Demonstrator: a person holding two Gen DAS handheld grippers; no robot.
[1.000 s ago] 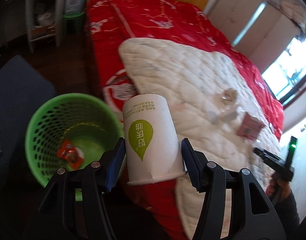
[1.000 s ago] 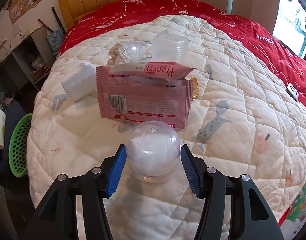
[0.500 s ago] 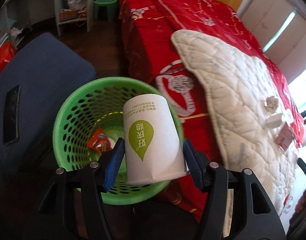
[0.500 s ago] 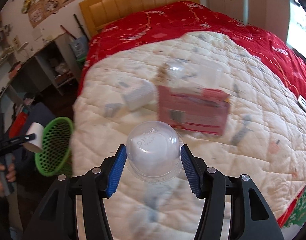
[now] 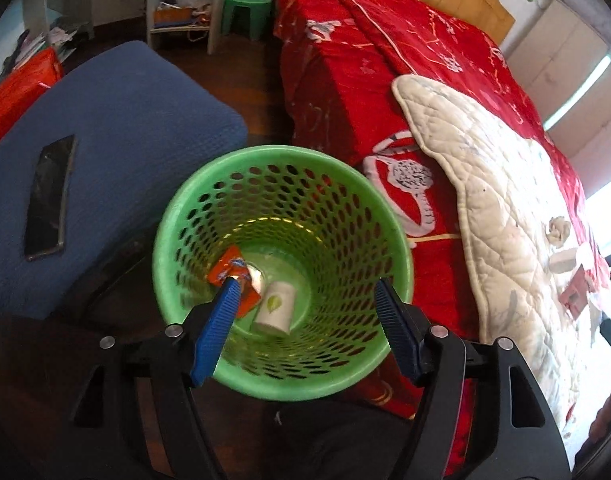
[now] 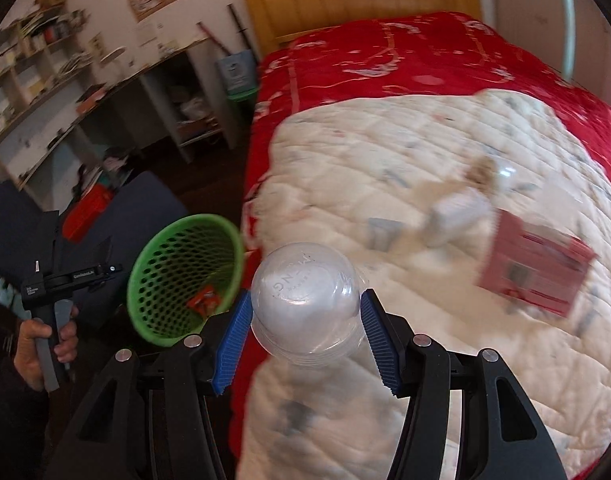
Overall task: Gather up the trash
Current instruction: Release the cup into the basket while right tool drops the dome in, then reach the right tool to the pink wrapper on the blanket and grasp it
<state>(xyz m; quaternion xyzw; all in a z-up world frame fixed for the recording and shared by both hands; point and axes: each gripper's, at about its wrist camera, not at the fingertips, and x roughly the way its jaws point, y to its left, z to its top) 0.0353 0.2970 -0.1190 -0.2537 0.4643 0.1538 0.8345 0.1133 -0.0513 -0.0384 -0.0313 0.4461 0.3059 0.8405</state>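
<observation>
Inside the green basket (image 5: 283, 160) a paper cup (image 5: 275, 306) lies beneath the opening, empty left tongs (image 5: 307, 300); right tongs (image 6: 305, 312) clamp a clear dome lid (image 6: 305, 300).

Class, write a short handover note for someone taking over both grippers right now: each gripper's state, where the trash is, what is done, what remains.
Left gripper: jaws opening, nothing between them, above the green basket.
Right gripper: shut on the clear plastic dome, over the bed's edge.
Done: paper cup and orange wrapper lie in the basket.
Left: drop the dome in, then fetch the pink packet and the other, blurred bits from the white quilt.
</observation>
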